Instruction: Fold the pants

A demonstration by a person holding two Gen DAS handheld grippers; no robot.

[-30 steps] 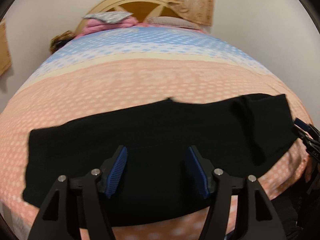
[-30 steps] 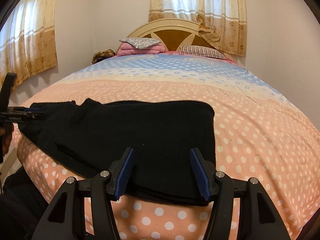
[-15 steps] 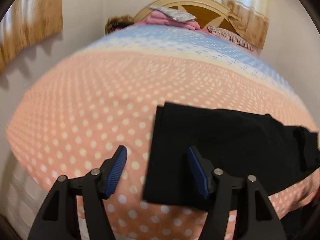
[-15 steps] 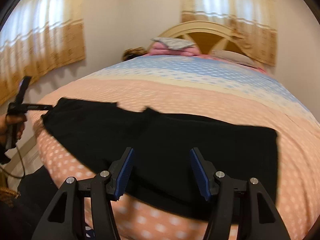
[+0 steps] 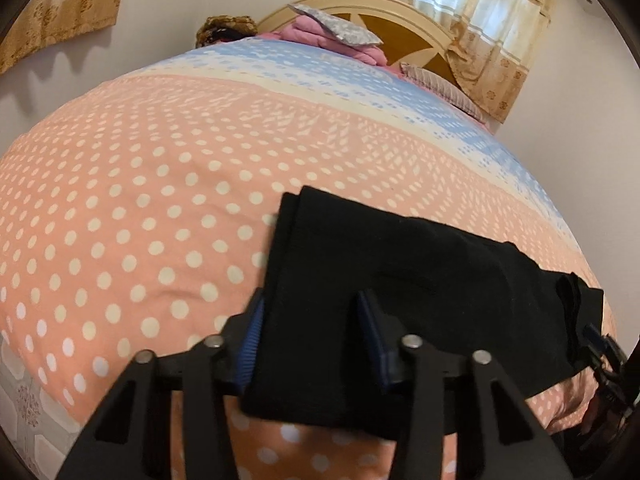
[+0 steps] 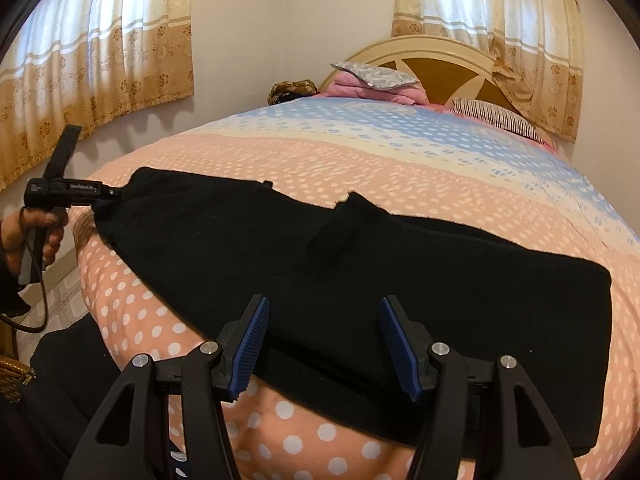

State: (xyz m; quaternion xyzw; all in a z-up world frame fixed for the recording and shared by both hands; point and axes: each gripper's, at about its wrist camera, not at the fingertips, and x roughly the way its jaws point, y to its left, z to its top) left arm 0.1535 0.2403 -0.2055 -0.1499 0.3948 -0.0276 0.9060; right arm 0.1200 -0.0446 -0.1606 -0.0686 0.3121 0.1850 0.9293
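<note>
Black pants (image 6: 400,280) lie stretched across the near edge of a polka-dot bedspread (image 5: 140,200). The left gripper (image 5: 310,340) is closing its jaws around one end of the garment, fabric between its blue pads (image 5: 252,344). The right gripper (image 6: 324,344) hovers just above the other end, jaws apart and opening, the cloth lying beneath them.

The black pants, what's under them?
Under the black pants lies the pink bedspread with white dots, showing all around their edges. The part directly beneath is covered, so anything there can't be seen.
</note>
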